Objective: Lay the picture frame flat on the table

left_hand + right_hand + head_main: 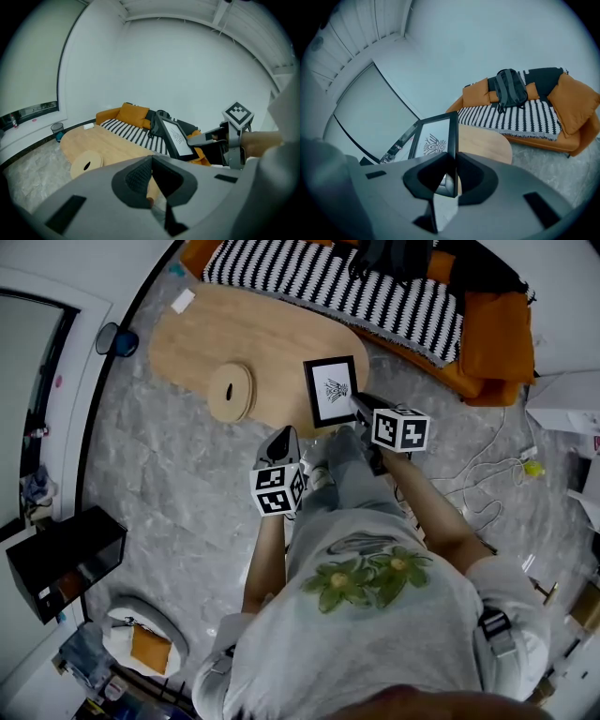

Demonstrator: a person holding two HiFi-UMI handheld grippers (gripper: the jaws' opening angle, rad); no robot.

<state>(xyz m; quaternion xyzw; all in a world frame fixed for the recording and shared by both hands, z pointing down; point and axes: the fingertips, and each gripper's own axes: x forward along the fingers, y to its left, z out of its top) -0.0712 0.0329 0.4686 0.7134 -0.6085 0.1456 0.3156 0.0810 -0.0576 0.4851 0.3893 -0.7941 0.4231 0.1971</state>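
Note:
The black picture frame (331, 390) with a white print hangs tilted above the near end of the oval wooden table (253, 334). My right gripper (361, 407) is shut on its right edge; in the right gripper view the frame (433, 140) stands edge-on between the jaws of that gripper (453, 173), with the table (485, 143) behind it. My left gripper (281, 442) is shut and holds nothing, off the table's near edge and left of the frame. The left gripper view shows its own gripper (152, 180), the frame (177, 137) and the right gripper (211, 137) holding it.
A round wooden disc with a hole (231, 391) lies on the table left of the frame, and a small white object (182, 301) at the far end. An orange sofa with a striped blanket (356, 282) runs behind. Cables (487, 474) trail on the floor at right.

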